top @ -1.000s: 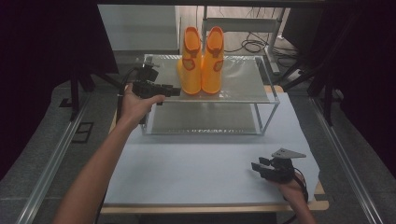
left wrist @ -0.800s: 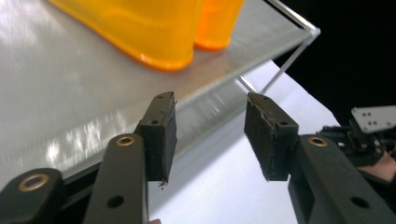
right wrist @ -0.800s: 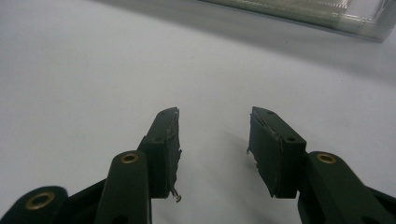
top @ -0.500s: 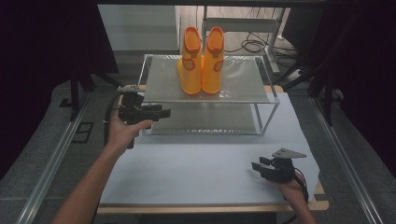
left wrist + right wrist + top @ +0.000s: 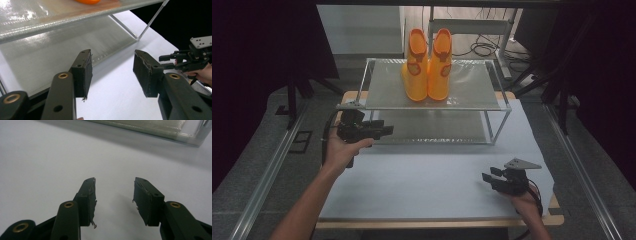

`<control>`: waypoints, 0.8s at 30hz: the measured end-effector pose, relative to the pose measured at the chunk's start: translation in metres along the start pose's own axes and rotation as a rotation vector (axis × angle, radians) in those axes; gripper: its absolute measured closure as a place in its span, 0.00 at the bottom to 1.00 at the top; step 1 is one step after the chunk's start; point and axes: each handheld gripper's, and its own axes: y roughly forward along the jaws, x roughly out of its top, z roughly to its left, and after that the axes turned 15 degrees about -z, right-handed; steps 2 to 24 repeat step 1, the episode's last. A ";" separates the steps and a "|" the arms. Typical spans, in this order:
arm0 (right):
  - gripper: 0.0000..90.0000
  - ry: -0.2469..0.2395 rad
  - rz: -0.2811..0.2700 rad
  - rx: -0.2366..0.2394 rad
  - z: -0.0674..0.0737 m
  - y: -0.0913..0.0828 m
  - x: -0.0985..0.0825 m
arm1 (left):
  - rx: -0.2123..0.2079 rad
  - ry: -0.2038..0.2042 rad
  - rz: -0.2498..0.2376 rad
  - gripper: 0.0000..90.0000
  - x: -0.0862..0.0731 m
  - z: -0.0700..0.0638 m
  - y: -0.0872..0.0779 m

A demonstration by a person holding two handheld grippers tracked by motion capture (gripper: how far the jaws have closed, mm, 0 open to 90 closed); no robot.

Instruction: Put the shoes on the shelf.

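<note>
The pair of orange rubber boots [image 5: 428,65], light, flexible and slick, suits a grip at the shaft rim, at twelve o'clock from the left hand-held gripper [image 5: 384,130], whose empty jaws have just been opening; the right hand-held gripper [image 5: 488,178] gapes empty.

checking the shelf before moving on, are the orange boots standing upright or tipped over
Upright. Both orange boots stand side by side on their soles on the rack's top shelf, shafts pointing up.

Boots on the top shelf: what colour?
Orange boots, clearest in the high view.

Orange boots [image 5: 428,65], white table cover [image 5: 432,185]
</note>
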 end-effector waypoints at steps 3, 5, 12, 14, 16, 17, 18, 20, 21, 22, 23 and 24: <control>0.58 0.002 -0.001 -0.001 0.000 0.000 0.000 | -0.002 0.001 0.000 0.53 -0.001 0.000 0.000; 0.58 0.002 -0.001 -0.001 0.000 0.000 0.000 | -0.002 0.001 0.000 0.53 -0.001 0.000 0.000; 0.58 0.002 -0.001 -0.001 0.000 0.000 0.000 | -0.002 0.001 0.000 0.53 -0.001 0.000 0.000; 0.58 0.002 -0.001 -0.001 0.000 0.000 0.000 | -0.002 0.001 0.000 0.53 -0.001 0.000 0.000; 0.58 0.002 -0.001 -0.001 0.000 0.000 0.000 | -0.002 0.001 0.000 0.53 -0.001 0.000 0.000; 0.58 0.002 -0.001 -0.001 0.000 0.000 0.000 | -0.002 0.001 0.000 0.53 -0.001 0.000 0.000; 0.58 0.002 -0.001 -0.001 0.000 0.000 0.000 | -0.002 0.001 0.000 0.53 -0.001 0.000 0.000; 0.58 0.002 -0.001 -0.001 0.000 0.000 0.000 | -0.002 0.001 0.000 0.53 -0.001 0.000 0.000; 0.58 0.002 -0.001 -0.001 0.000 0.000 0.000 | -0.002 0.001 0.000 0.53 -0.001 0.000 0.000; 0.58 0.002 -0.001 -0.001 0.000 0.000 0.000 | -0.002 0.001 0.000 0.53 -0.001 0.000 0.000; 0.58 0.002 -0.001 -0.001 0.000 0.000 0.000 | -0.002 0.001 0.000 0.53 -0.001 0.000 0.000; 0.58 0.002 -0.001 -0.001 0.000 0.000 0.000 | -0.002 0.001 0.000 0.53 -0.001 0.000 0.000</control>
